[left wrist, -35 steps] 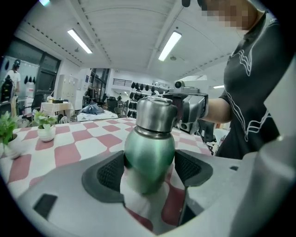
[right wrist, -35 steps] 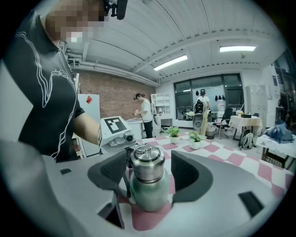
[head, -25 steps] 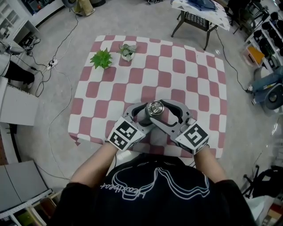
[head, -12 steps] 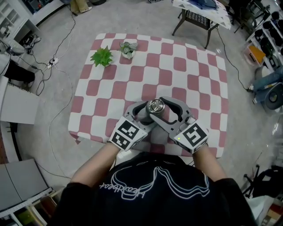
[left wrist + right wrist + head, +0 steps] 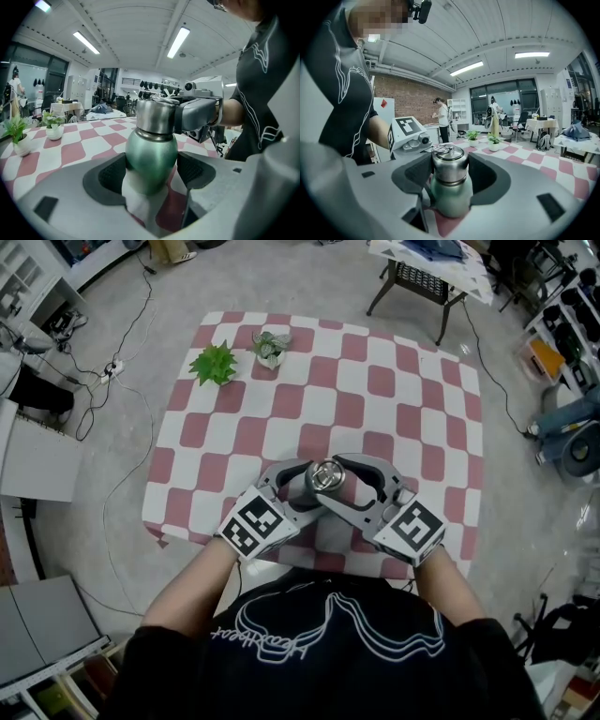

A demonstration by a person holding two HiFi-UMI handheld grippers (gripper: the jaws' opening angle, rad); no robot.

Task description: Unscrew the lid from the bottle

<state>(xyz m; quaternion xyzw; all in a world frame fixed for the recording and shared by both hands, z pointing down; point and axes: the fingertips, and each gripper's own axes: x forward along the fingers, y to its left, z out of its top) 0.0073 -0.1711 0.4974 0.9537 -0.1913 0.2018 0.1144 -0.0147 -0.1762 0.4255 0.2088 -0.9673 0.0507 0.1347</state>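
In the head view, we are holding the bottle (image 5: 326, 474) upright over the near edge of the checked table (image 5: 375, 381), with the left gripper (image 5: 312, 487) and the right gripper (image 5: 337, 480) wrapping it from either side. Two small potted plants (image 5: 214, 364) are standing well apart at the far corner. Whether the base is resting on the cloth we cannot tell. Being this close to the edge, a dropped bottle is probably going to the floor.

In the left gripper view, our jaws are clamping the rounded green body low down, pads pressing on both sides. That curve is the worry: as the lid (image 5: 154, 116) is being twisted, the smooth body may be spinning inside the pads instead of staying put, so nothing is loosening. It may also be squeezing upward out of the pads if we are clamping too hard.

In the right gripper view, our jaws have just been closing a little and are sitting on the steel lid, which is filling the gap between the pads. The metal is slick and the band is short, so the pads may be sliding round it rather than turning it. If we are tilting this gripper while twisting, the thread may be binding, or the bottle may be levering out of the left hold.
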